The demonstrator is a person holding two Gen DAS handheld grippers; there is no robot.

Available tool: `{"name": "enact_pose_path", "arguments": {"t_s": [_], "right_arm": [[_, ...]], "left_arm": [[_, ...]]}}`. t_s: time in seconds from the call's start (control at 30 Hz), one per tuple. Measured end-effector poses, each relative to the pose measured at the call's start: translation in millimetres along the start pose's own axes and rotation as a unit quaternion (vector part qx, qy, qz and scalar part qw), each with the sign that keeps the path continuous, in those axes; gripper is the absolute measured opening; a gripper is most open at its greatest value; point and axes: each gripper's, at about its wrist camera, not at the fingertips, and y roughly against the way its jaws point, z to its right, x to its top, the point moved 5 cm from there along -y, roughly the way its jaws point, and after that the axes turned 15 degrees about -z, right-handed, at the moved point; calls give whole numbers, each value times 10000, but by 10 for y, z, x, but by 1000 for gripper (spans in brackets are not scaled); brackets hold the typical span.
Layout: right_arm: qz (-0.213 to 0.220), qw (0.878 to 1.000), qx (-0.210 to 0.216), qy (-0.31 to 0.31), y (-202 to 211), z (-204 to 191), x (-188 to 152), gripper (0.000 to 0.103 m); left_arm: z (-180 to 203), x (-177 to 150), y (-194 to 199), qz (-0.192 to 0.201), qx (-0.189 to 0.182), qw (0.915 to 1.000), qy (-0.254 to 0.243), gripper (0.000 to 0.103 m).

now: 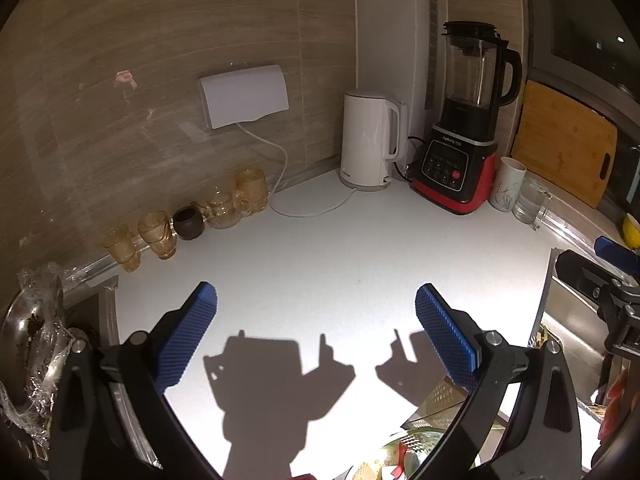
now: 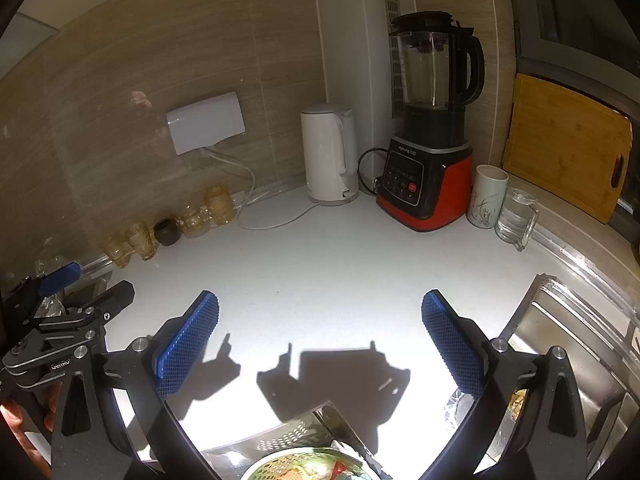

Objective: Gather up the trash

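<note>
My left gripper (image 1: pixel 316 292) hovers open over the white counter (image 1: pixel 340 248), with nothing between its blue pads. My right gripper (image 2: pixel 320 296) is open and empty beside it. Crumpled clear plastic wrap (image 1: pixel 40 344) lies over a metal bowl at the far left of the left wrist view. Below both grippers, at the counter's front edge, stands a perforated metal strainer (image 2: pixel 296 434) with a bowl of colourful scraps (image 2: pixel 312 468) in front of it, also visible as the scraps (image 1: pixel 416 452) in the left wrist view. Each view shows the other gripper's fingers (image 1: pixel 588 276) (image 2: pixel 116 296) at its side.
Along the back wall stand amber glasses (image 1: pixel 160 234), a dark little pot (image 1: pixel 189 222), a white kettle (image 1: pixel 370 146) with its cord, a red-and-black blender (image 1: pixel 464 128), a white cup (image 2: pixel 486 196) and a glass mug (image 2: pixel 516 214). A wooden cutting board (image 2: pixel 568 148) leans at the right above the steel sink (image 2: pixel 560 332).
</note>
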Motion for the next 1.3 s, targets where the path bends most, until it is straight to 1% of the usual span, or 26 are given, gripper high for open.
{"name": "enact_pose_path", "arguments": {"t_s": [1.3], "right_arm": [[-107, 9999, -62, -13, -18, -43, -77, 101]], "left_arm": [[15, -46, -20, -92, -100, 9999, -74, 95]]}}
